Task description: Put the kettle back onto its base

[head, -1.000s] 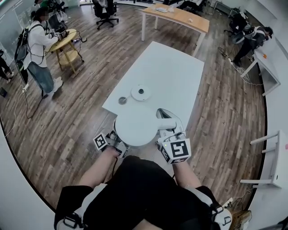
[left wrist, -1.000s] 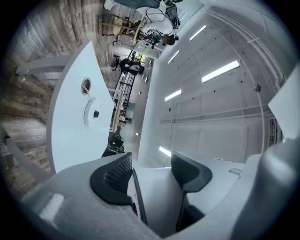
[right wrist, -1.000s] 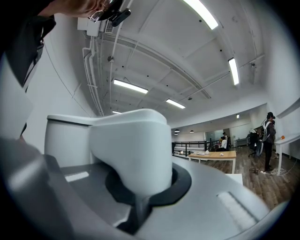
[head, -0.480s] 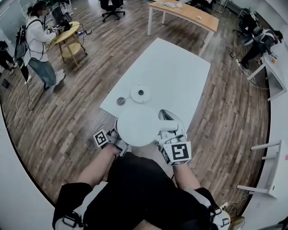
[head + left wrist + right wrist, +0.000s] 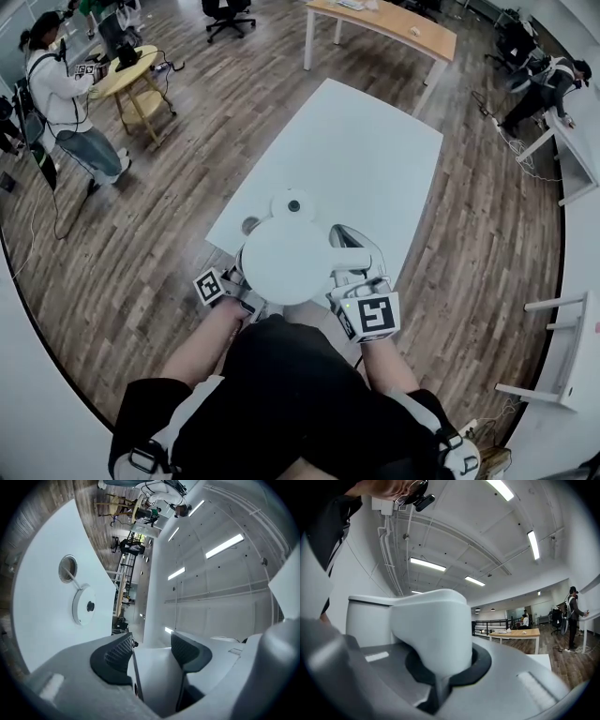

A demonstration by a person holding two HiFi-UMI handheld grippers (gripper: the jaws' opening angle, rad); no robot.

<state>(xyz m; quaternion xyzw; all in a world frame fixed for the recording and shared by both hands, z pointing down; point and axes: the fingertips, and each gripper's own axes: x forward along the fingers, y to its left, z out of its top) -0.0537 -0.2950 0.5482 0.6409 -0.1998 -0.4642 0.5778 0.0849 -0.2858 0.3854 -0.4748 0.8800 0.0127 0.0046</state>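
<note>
The kettle, clamped by the left claw and right claw, is held over the surface's near edge. Next it must be lowered onto the base.

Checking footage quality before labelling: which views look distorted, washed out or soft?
Head view: strong fisheye bending at the edges; white kettle shows little contrast against the white table. Left gripper view: black vignette ring, scene rolled sideways. Right gripper view: bright ceiling light strips, kettle handle very close and slightly soft.

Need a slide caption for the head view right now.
Left claw and right claw hold the kettle over the table's near edge, just short of its base.
</note>
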